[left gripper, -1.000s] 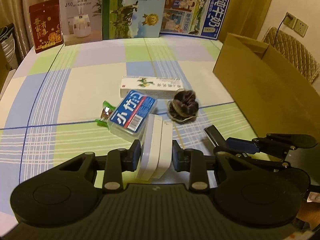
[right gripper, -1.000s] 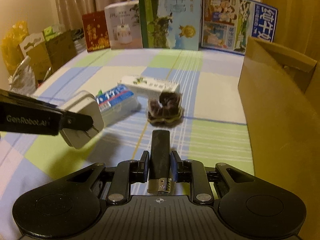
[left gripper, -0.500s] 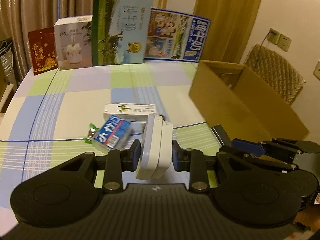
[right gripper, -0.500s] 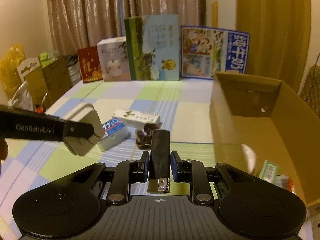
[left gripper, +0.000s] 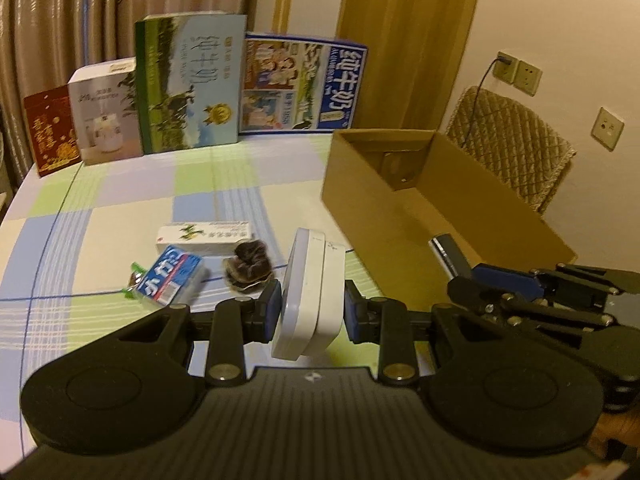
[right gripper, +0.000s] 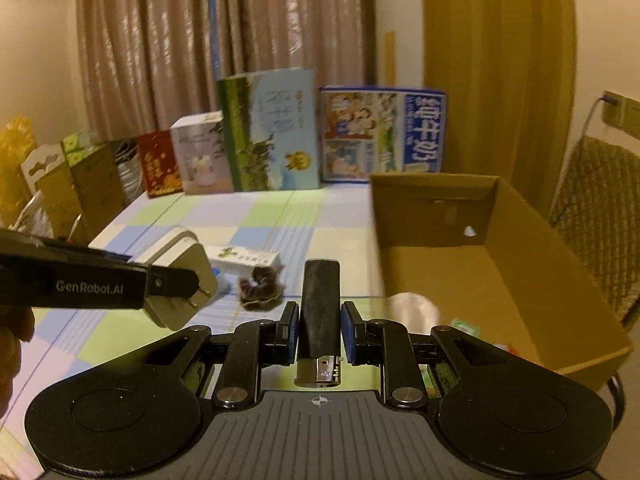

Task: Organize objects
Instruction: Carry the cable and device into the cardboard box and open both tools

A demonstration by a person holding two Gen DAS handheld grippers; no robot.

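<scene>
While smooth, the boxy white charger [left gripper: 310,300] fills the left claw [left gripper: 309,312].

A white, flat, rounded-corner plastic charger block [left gripper: 310,296] was clamped between the blue-padded fingers of the left gripper [left gripper: 309,307] and held clear of the pastel checked tablecloth [left gripper: 120,216]. The right gripper [left gripper: 520,280] was seen at the right edge, closed on a slim black object [left gripper: 450,256], possibly a lighter, near the open brown cardboard box [left gripper: 400,204]. On the cloth were grouped a long white carton [left gripper: 204,236], a blue-labelled clear plastic box [left gripper: 170,278], a green-wrapped sweet [left gripper: 134,276] and a dark brown scrunchie [left gripper: 248,266]. Printed cartons [left gripper: 192,88] were stood along the far edge.
</scene>
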